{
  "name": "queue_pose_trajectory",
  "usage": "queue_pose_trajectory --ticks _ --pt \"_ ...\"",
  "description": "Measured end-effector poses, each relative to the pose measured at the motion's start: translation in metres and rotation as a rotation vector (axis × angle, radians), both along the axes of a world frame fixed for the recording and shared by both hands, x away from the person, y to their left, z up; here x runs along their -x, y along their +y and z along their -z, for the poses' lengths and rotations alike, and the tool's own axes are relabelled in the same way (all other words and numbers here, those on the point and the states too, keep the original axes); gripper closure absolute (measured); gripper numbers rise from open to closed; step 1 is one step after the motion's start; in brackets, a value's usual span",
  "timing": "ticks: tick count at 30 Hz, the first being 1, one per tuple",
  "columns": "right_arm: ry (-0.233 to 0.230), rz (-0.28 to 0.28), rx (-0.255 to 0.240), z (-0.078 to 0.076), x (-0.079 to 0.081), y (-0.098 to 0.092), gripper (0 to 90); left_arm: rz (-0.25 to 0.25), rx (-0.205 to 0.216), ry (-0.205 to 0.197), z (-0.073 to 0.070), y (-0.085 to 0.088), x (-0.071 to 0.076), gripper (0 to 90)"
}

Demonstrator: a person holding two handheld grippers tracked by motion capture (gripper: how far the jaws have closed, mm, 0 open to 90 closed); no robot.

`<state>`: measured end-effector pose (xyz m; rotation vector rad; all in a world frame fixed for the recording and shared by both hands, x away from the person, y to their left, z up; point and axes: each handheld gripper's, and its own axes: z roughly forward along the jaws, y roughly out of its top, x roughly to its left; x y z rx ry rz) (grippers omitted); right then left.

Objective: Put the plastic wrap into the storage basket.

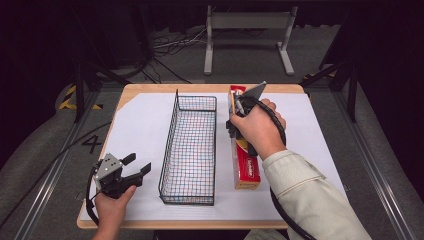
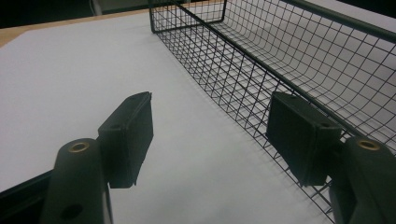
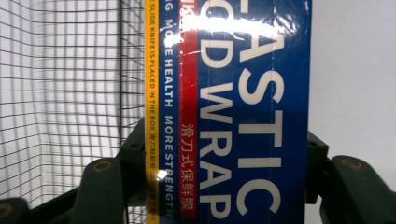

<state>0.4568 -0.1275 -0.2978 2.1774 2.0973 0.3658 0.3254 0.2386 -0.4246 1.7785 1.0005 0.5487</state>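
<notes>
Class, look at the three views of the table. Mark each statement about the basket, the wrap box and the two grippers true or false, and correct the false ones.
1. The wire basket holds the plastic wrap box. False: the basket is empty; the box lies beside it on the white sheet.
2. The right gripper has its jaws on either side of the box. True.
3. The left gripper grips the basket's rim. False: its jaws are open with nothing between them.
4. The box lies along the basket's long side. True.
</notes>
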Motion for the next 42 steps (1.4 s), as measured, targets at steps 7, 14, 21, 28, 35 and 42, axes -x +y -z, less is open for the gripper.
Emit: queue_pose_trajectory --ticks 7,14,21,28,35,42 --pt "-0.004 -0.056 0.018 -0.003 0.001 0.028 40.4 -0.004 -0.01 -0.011 -0.001 0.001 0.0 32.0" --pt "-0.008 -0.059 0.012 -0.006 -0.002 0.047 40.4 -0.001 -0.011 -0.014 -0.001 -0.002 -0.001 32.0" --pt "0.0 -0.047 0.011 -0.008 -0.004 0.063 40.4 -0.002 -0.014 -0.013 0.0 -0.003 -0.002 32.0" --pt "-0.029 -0.039 0.002 -0.009 -0.006 0.075 40.3 -0.011 -0.01 -0.016 -0.001 -0.002 -0.001 32.1" --pt "-0.047 -0.009 -0.053 -0.006 -0.009 0.081 40.3 -0.024 -0.007 -0.029 -0.002 0.0 0.0 32.3" --pt "-0.044 -0.017 -0.089 0.004 -0.011 0.085 40.3 -0.027 0.0 -0.032 -0.002 0.0 0.001 32.4"
